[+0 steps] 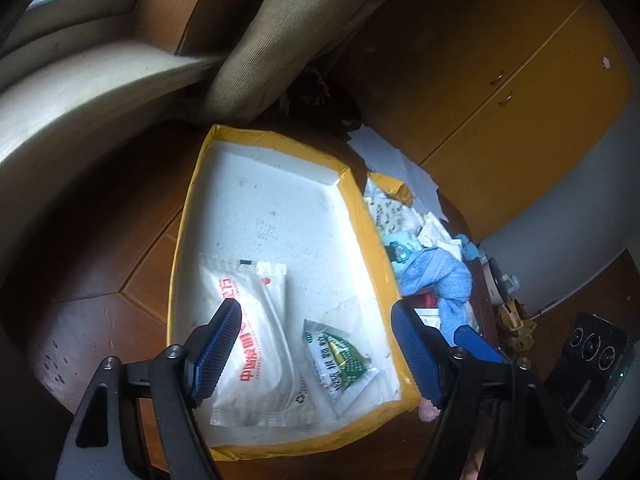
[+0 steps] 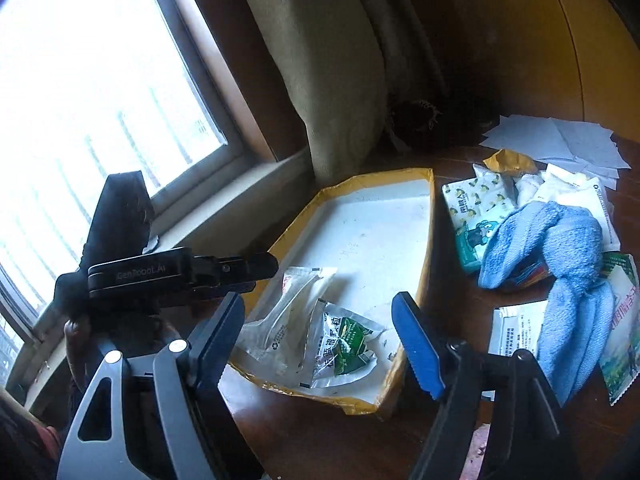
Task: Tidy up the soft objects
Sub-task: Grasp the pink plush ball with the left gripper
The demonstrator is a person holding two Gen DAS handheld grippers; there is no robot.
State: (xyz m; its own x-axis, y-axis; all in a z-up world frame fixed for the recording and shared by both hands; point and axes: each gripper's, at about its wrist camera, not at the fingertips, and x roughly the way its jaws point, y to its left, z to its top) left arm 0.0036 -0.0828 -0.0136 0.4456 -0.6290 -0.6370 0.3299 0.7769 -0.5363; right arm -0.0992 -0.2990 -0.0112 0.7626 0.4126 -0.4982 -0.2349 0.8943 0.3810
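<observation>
A shallow white foam tray with yellow taped edges (image 1: 360,216) (image 2: 424,248) lies on the dark wooden table. Inside it, at the near end, lie a white packet with red print (image 1: 256,320) (image 2: 280,312) and a small green and white sachet (image 1: 344,360) (image 2: 344,344). My left gripper (image 1: 320,348) hovers open above these two, nothing between its blue pads. My right gripper (image 2: 320,340) is open too, over the tray's near end, with nothing held. A blue towel (image 1: 440,276) (image 2: 560,264) lies crumpled to the right of the tray on other packets.
A tissue pack with a cartoon print (image 2: 476,208), white pouches (image 2: 568,192) and loose paper sheets (image 2: 552,140) crowd the table right of the tray. A beige cushion (image 2: 332,80) leans behind it by the window (image 2: 88,92). Yellow cabinet doors (image 1: 520,80) stand beyond.
</observation>
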